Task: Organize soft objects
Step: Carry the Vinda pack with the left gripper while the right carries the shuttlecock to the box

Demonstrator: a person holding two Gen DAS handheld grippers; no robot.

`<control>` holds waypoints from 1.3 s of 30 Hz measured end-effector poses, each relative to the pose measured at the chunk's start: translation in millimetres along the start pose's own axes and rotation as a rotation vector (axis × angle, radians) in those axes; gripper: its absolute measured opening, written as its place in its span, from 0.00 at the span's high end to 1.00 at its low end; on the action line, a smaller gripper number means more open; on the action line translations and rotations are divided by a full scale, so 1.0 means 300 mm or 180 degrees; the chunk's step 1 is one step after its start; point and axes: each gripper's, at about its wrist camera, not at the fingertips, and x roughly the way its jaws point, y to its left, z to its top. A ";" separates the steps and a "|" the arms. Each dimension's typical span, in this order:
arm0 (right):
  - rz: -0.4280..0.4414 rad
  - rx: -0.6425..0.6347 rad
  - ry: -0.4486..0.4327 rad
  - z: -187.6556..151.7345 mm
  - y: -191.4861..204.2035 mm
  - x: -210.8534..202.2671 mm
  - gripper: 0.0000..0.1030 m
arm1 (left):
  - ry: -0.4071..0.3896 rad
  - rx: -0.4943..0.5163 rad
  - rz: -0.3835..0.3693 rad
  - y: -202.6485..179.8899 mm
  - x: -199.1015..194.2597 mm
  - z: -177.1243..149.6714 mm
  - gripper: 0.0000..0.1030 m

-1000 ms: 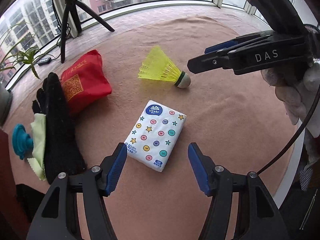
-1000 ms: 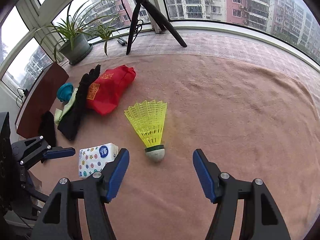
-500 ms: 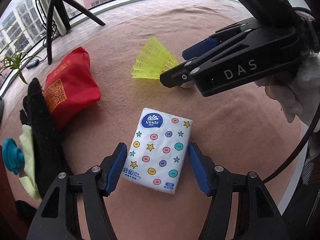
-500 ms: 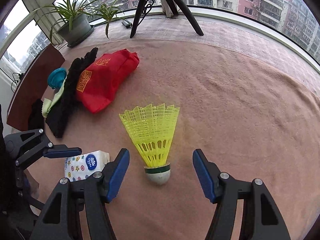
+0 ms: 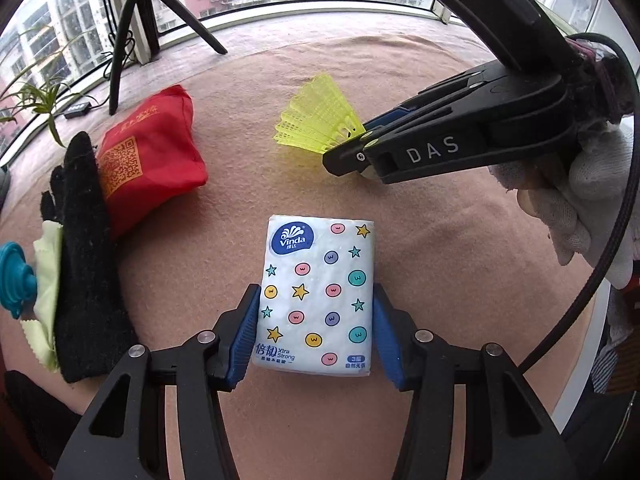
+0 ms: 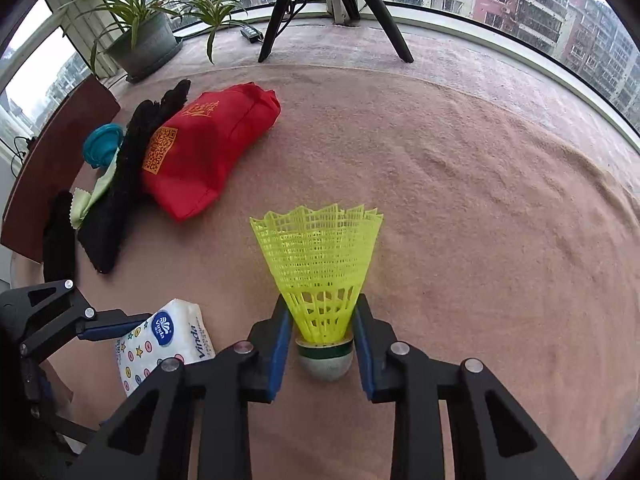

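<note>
A white Vinda tissue pack [image 5: 318,296] with coloured dots and stars lies on the tan cloth. My left gripper [image 5: 316,334] is shut on its near half, blue pads against both long sides. The pack also shows in the right wrist view [image 6: 162,346]. A yellow shuttlecock [image 6: 318,276] lies with its cork toward me. My right gripper [image 6: 322,346] is shut on it at the cork end. In the left wrist view the right gripper [image 5: 362,156] covers the shuttlecock's [image 5: 316,120] cork.
A red pouch [image 5: 150,160], a black glove [image 5: 84,256], a pale green cloth [image 5: 46,292] and a teal object [image 5: 14,276] lie at the left. A tripod [image 6: 332,4] and a potted plant [image 6: 140,36] stand beyond the cloth.
Both grippers moved forward and closed. The left one closed on the tissue pack, the right one on the shuttlecock's cork end.
</note>
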 end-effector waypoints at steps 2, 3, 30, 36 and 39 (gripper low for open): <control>-0.0004 0.0037 -0.0061 -0.008 0.000 -0.021 0.74 | -0.0051 -0.0058 -0.0002 0.009 -0.023 -0.013 0.50; -0.0009 0.0045 -0.0086 -0.011 0.003 -0.031 0.74 | -0.0076 -0.0069 -0.0004 0.013 -0.035 -0.016 0.50; 0.0163 -0.0381 -0.0866 0.056 0.654 -0.318 0.75 | -0.1011 -0.0994 0.0722 0.566 -0.699 -0.280 0.50; 0.0306 -0.0622 -0.0990 0.159 0.886 -0.346 0.75 | -0.1031 -0.1336 0.1021 0.795 -0.771 -0.366 0.50; 0.0340 -0.0730 -0.1020 0.207 0.994 -0.336 0.75 | -0.1001 -0.1498 0.1144 0.897 -0.782 -0.405 0.50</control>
